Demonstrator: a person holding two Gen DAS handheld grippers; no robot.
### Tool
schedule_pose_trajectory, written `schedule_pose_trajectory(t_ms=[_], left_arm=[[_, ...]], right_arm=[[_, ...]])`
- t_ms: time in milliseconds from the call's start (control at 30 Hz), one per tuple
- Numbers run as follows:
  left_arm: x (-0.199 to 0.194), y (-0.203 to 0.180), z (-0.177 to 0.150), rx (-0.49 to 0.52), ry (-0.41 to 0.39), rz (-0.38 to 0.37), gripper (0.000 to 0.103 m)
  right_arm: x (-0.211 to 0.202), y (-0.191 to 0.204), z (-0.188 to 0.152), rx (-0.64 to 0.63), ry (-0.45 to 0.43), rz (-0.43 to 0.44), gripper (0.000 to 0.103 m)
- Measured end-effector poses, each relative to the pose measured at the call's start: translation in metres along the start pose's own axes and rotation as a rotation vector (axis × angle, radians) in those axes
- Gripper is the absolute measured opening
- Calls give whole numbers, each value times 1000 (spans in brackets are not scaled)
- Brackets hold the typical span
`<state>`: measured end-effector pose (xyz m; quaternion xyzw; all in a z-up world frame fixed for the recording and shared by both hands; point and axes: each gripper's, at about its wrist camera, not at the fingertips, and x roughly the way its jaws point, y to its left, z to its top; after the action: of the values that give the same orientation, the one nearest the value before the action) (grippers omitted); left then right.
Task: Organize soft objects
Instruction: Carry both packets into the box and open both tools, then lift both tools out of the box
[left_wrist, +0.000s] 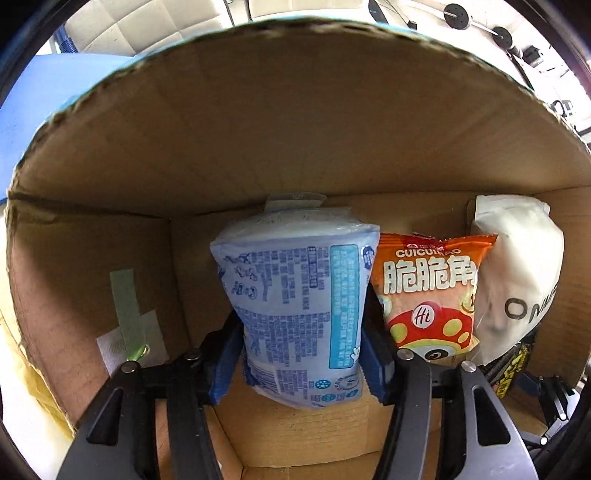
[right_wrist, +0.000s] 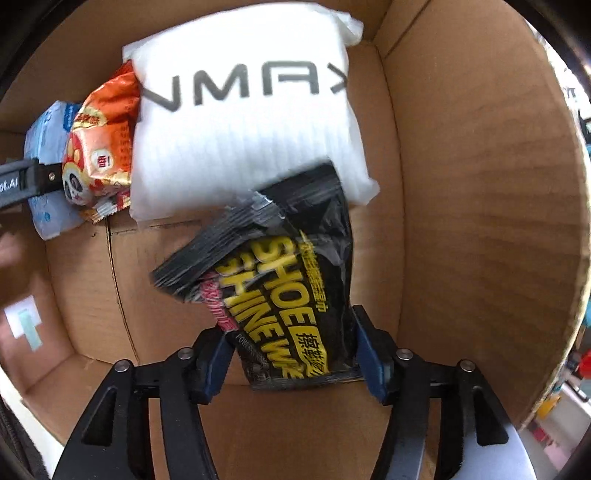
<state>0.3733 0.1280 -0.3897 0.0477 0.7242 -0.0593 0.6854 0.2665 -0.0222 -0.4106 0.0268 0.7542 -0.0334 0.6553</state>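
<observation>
Packing: we lower two packs into the box (left_wrist: 295, 147), beside the snack bag (left_wrist: 428, 291) and white pouch (right_wrist: 240, 122), keeping one row.
Left gripper (left_wrist: 301, 354): jaws flank the blue pack (left_wrist: 295, 295); grip unclear.
Right gripper (right_wrist: 295, 354): jaws flank the black pack (right_wrist: 288, 288); grip unclear.

I count one cardboard box (left_wrist: 295, 129). Four soft packs inside: one pale blue pack (left_wrist: 295, 310), one orange snack bag (left_wrist: 430, 291), one white pouch (right_wrist: 243, 118), one black wipes pack (right_wrist: 291, 295). Two grippers: left gripper (left_wrist: 301, 363), right gripper (right_wrist: 295, 363). One green tape strip (left_wrist: 127, 314).
</observation>
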Motion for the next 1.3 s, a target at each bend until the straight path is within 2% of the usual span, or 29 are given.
schedule_pose_trajectory(t_ms=[167, 300, 467, 633, 767, 900, 933, 967, 1033, 1100, 1167, 1300], left_arm=[[-1, 20, -9, -57, 11, -31, 58], [-12, 29, -24, -93, -7, -55, 60], [-35, 36, -47, -107, -52, -86, 62], [-67, 39, -75, -105, -117, -101, 62], [-87, 30, -97, -108, -167, -90, 62], [-104, 24, -98, -95, -200, -67, 63], [-106, 24, -105, -94, -206, -60, 65], [-107, 25, -102, -97, -210, -57, 76], [-108, 24, -109, -105, -226, -57, 92], [-106, 23, -118, -99, -237, -41, 92], [-108, 18, -123, -99, -252, -23, 100], [-113, 19, -141, -116, -291, -21, 101]], right_arm=[[-14, 9, -1, -31, -31, 15, 72], [-34, 19, -6, -47, -57, 34, 72], [-53, 23, -14, -41, -102, 69, 77], [-78, 21, -18, -50, -156, 81, 77], [-97, 14, -22, -63, -192, 80, 77], [-114, -3, -33, -73, -211, 90, 77], [-116, -7, -38, -77, -217, 90, 77], [-119, -7, -41, -81, -226, 89, 77], [-126, -11, -50, -88, -240, 86, 82], [-132, -18, -59, -85, -264, 97, 99], [-136, -19, -66, -89, -293, 78, 102], [-138, -22, -77, -95, -321, 73, 103]])
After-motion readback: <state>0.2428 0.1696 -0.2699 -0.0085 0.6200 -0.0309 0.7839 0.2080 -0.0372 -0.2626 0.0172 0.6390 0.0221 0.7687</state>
